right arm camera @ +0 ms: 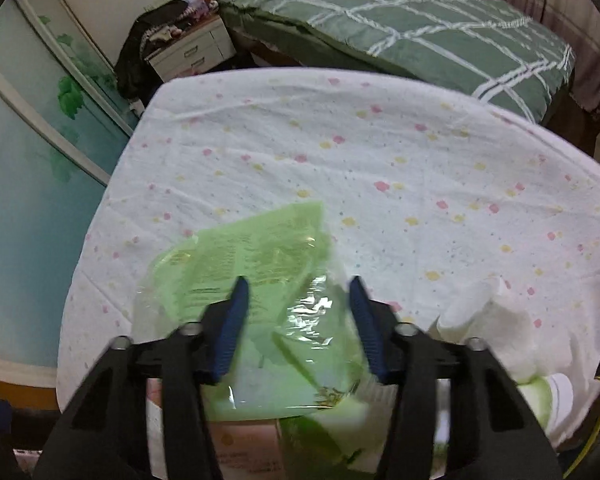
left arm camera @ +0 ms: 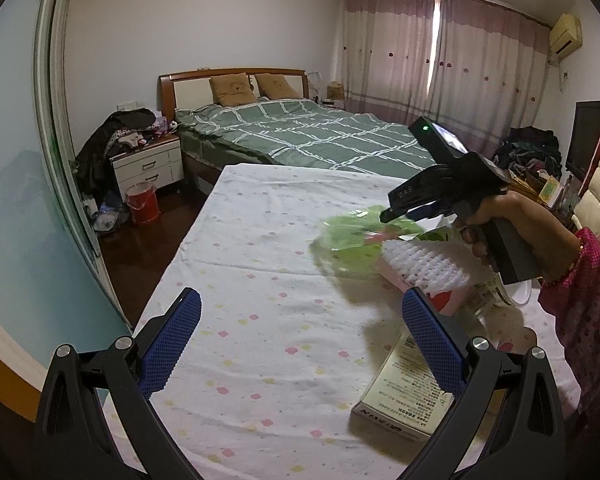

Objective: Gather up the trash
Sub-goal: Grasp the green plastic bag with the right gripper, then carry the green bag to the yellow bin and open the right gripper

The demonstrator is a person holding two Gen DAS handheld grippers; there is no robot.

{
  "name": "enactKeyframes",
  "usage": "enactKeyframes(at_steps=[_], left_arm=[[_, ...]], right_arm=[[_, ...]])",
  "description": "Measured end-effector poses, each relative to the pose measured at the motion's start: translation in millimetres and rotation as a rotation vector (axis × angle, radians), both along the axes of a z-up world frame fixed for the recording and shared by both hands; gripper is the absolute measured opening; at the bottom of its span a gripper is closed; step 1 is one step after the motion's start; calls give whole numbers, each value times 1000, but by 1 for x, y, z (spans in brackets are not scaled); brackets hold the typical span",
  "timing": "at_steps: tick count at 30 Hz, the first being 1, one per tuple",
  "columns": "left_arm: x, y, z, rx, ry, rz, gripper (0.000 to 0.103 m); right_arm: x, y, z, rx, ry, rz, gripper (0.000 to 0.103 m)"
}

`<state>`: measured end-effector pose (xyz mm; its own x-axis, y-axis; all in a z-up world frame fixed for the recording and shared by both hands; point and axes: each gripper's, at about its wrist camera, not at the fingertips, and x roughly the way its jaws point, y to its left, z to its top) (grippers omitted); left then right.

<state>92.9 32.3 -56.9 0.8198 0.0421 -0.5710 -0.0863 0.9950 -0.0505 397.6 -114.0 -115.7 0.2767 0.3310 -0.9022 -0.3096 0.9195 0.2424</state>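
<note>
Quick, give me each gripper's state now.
Left gripper: open, holding nothing.
Right gripper: partly closed around the crinkly green plastic wrapper; grip cannot be told.

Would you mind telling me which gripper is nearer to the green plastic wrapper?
Right. The right gripper has its jaws around the green plastic wrapper; the left gripper hangs back over the tablecloth, clear of it.

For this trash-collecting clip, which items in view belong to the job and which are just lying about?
Job: green plastic wrapper; white foam net; printed box; crumpled tissue.
Lying about: bed; nightstand; red bucket; clothes pile.
</note>
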Motion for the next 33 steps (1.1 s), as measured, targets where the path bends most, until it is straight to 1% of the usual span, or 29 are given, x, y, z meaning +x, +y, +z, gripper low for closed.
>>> enactKeyframes(at_steps=[1, 2, 5, 12, 13, 15, 18, 20, 21, 22, 24, 26, 27, 30, 31, 33], left_arm=[[-1, -1, 0, 1, 0, -2, 99], [-1, -1, 0, 2, -1, -3, 99], [-1, -1, 0, 0, 1, -3, 99], [-2, -5, 2, 2, -4, -15, 99], [-2, -6, 3, 0, -4, -20, 99], [-3, -8, 4, -2, -6, -32, 99], [-3, -14, 5, -2, -9, -58, 99], [-3, -19, 5, -5, -9, -80, 99], [-3, -22, 5, -7, -9, -91, 99], [-2, -26, 5, -9, -8, -106, 99], [0, -34, 4, -15, -6, -132, 99], [1, -43, 3, -24, -3, -169, 99], [2, -48, 3, -27, -2, -189, 99], [1, -67, 1, -26, 0, -246, 99], [1, -74, 1, -24, 3, -266, 99], [1, -88, -1, -18, 13, -301, 99]], right_arm=[[1, -2, -1, 19, 17, -7, 26], [1, -2, -1, 25, 17, -9, 17], [-4, -4, 12, 53, -12, -21, 9], [-23, -15, 68, 120, -140, -32, 8], [-29, -20, 81, 132, -171, -32, 8], [-39, -29, 97, 155, -204, -31, 8], [-57, -58, 123, 170, -273, -56, 8], [-74, -94, 138, 173, -324, -104, 8], [-80, -109, 140, 176, -338, -125, 8], [-89, -133, 143, 176, -356, -164, 8], [-107, -178, 144, 167, -383, -241, 8], [-127, -230, 140, 148, -403, -342, 8], [-137, -261, 136, 133, -407, -406, 8], [-161, -324, 116, 96, -397, -546, 8], [-171, -347, 102, 77, -380, -599, 8], [-182, -380, 79, 57, -337, -668, 8]])
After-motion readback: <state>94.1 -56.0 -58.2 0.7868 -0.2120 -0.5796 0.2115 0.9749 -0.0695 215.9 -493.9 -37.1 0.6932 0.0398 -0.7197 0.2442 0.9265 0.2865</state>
